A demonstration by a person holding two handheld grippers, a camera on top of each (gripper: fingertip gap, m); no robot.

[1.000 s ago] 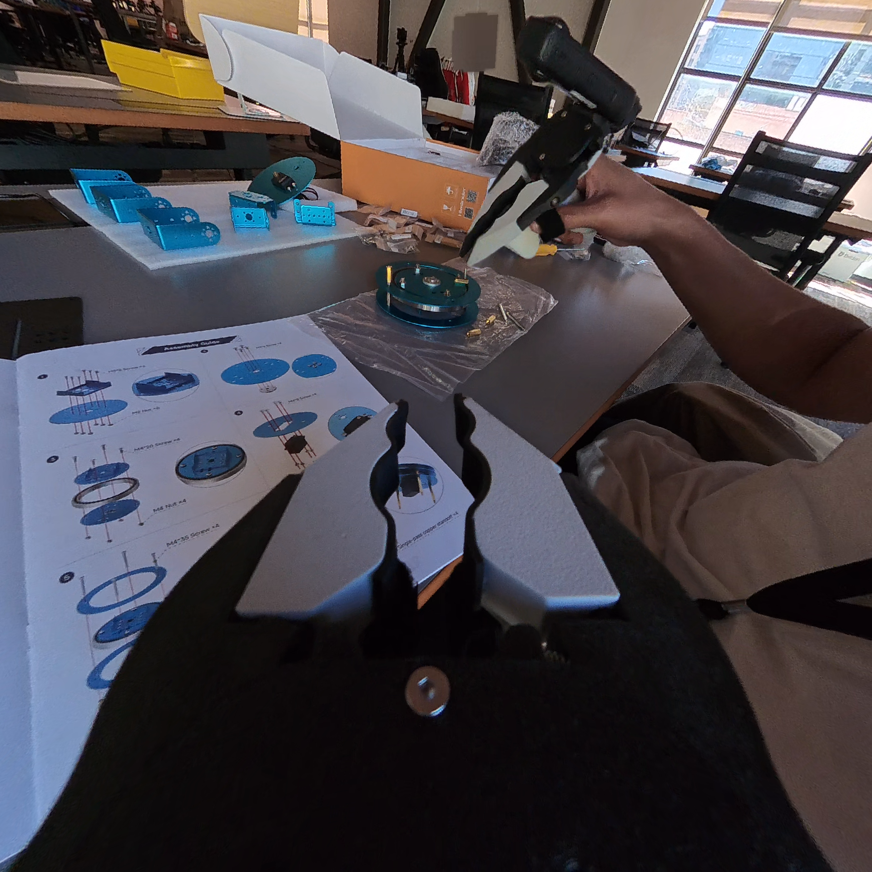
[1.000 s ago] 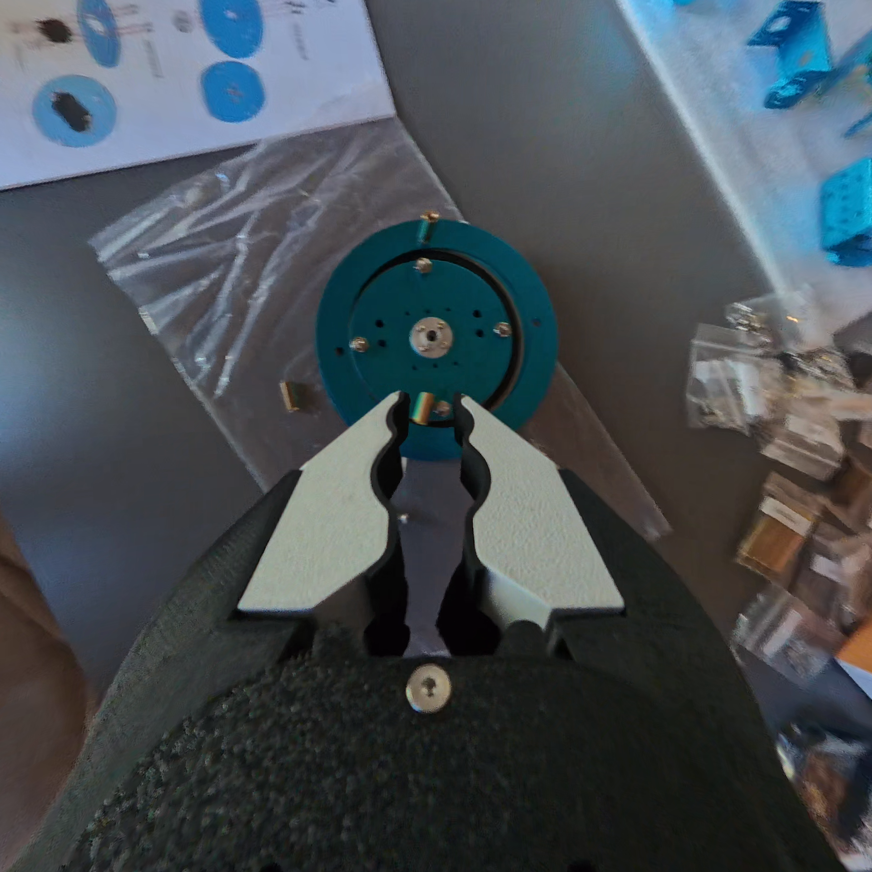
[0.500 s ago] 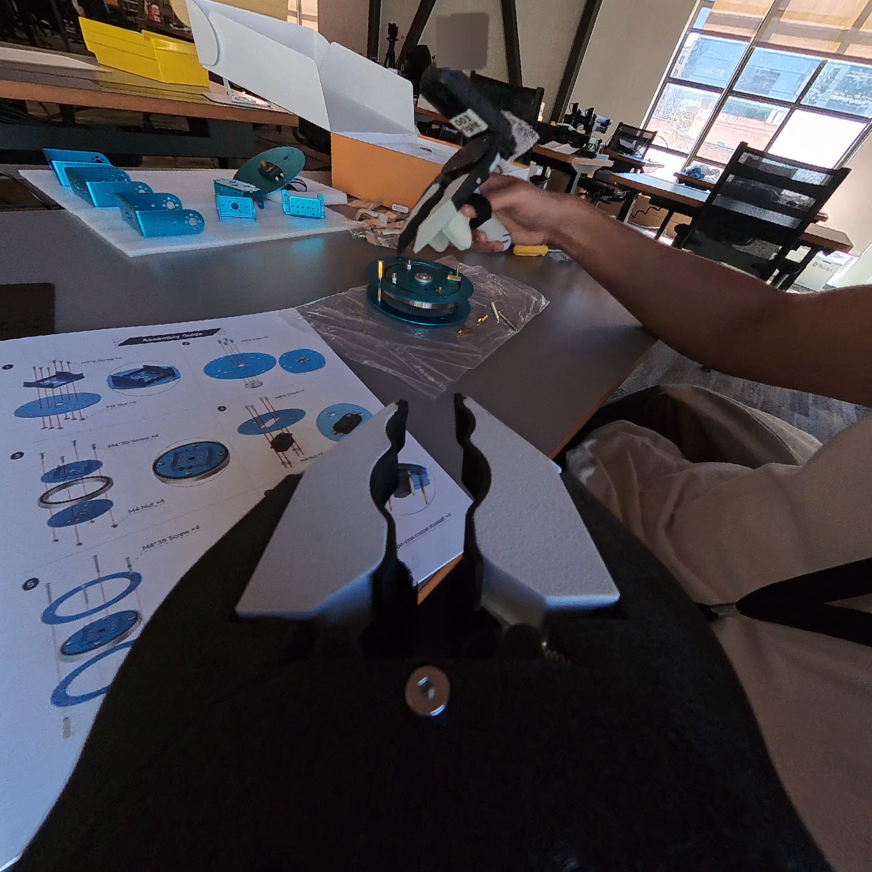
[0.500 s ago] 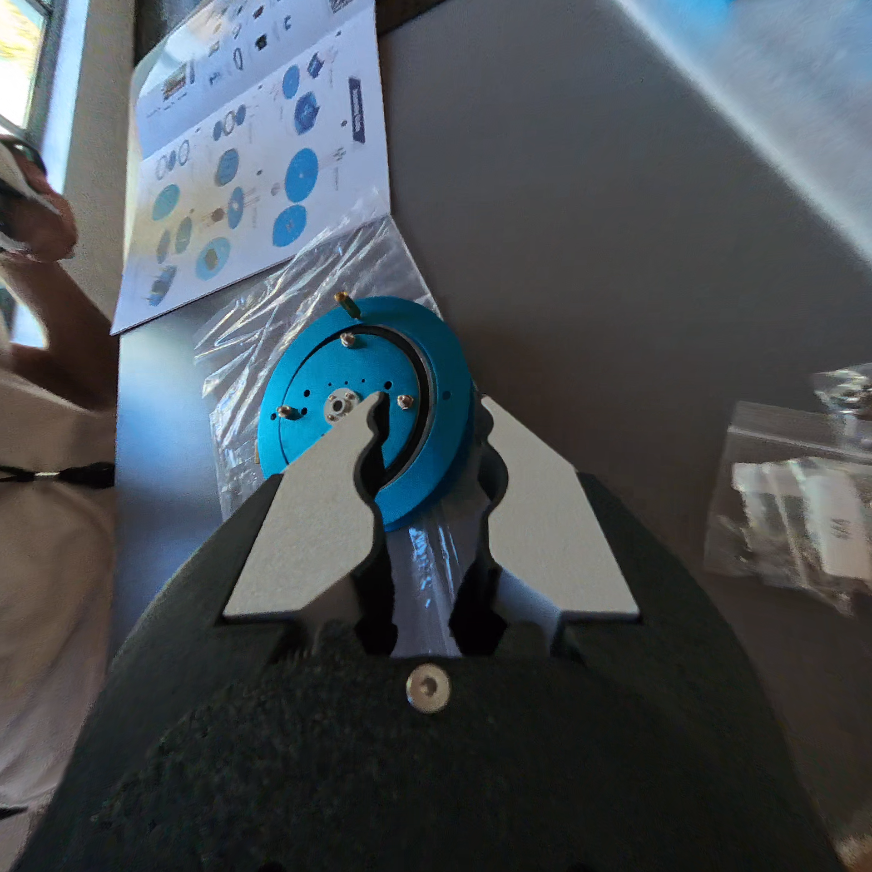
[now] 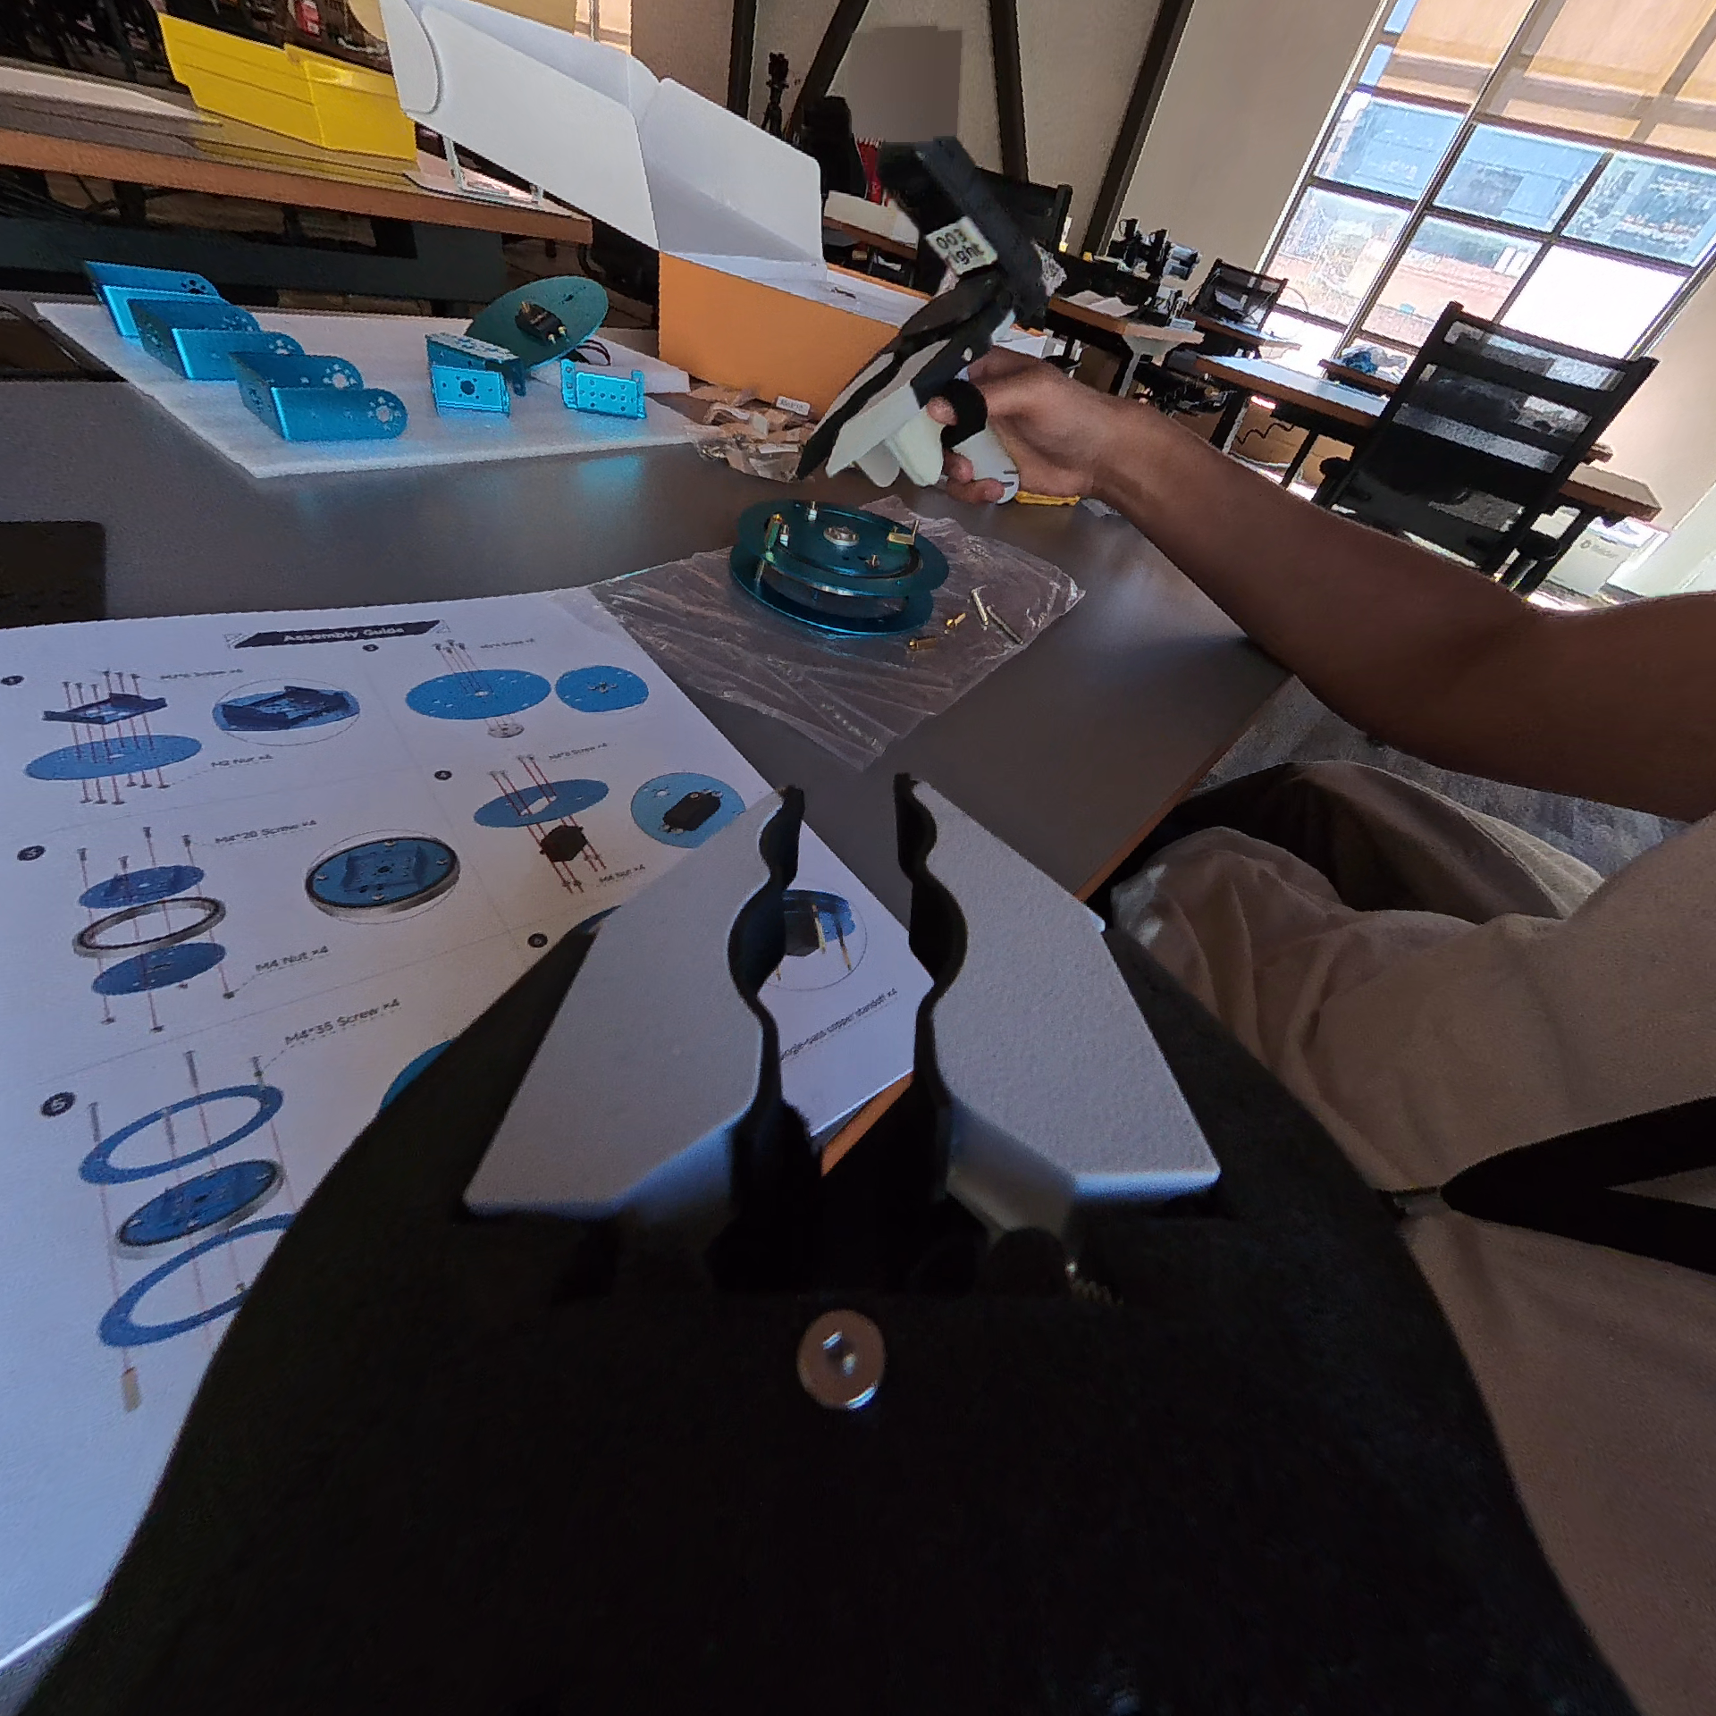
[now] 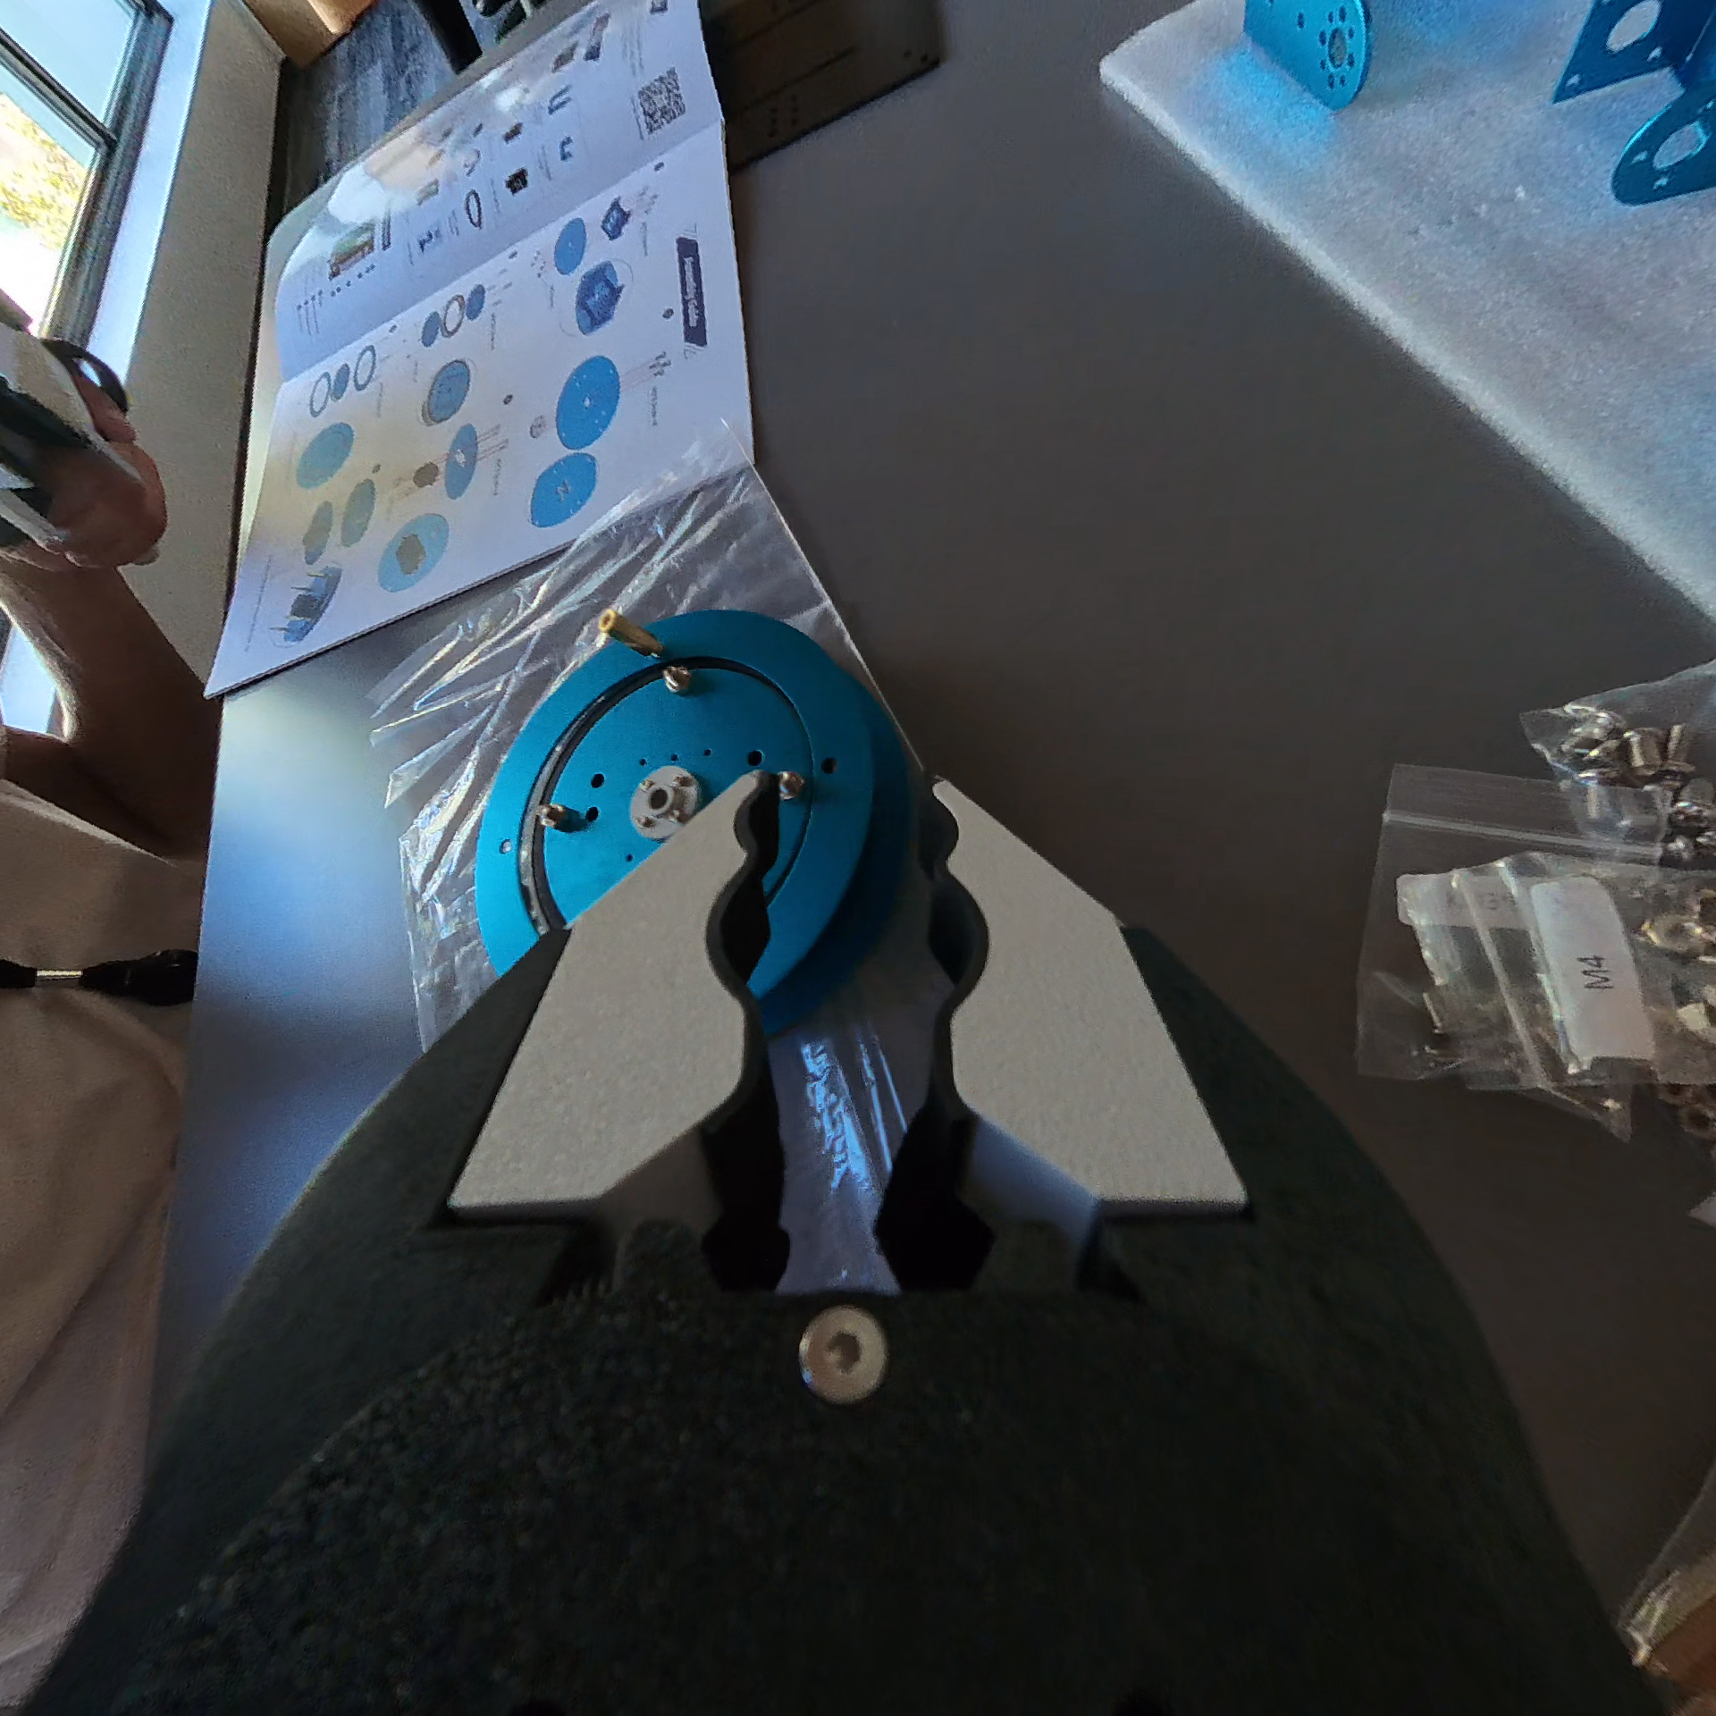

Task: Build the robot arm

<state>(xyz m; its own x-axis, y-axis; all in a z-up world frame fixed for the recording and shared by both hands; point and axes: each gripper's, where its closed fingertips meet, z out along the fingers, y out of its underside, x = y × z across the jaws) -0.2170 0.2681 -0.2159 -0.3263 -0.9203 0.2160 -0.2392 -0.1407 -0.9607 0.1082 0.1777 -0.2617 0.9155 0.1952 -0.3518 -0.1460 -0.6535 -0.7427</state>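
A blue round plate assembly (image 5: 836, 566) with brass standoffs lies on a clear plastic bag (image 5: 836, 706) on the grey table. In the right wrist view the assembly (image 6: 687, 799) sits just beyond my right gripper (image 6: 850, 785), which is open and empty, tilted, its tips above the plate's near rim. One brass standoff (image 6: 630, 633) stands at the far rim. In the left wrist view the right gripper (image 5: 822, 450) hovers behind the assembly in a hand. My left gripper (image 5: 847, 794) is open and empty, above the corner of an open instruction booklet (image 5: 325, 836) at the table edge.
Loose brass screws (image 5: 966, 617) lie on the bag. A white foam sheet (image 5: 306, 455) with several blue brackets lies at the back left. Small bags of hardware (image 6: 1532, 975) lie right of the assembly. An orange box (image 5: 761, 325) with a white lid stands behind. The person's lap is at right. The tips of one gripper are about 35 cm away from the tips of the other.
My right gripper had its tips nearly shut at a brass standoff on the plate's rim; it has opened, tilted and drawn back above the plate. The left gripper has barely moved.
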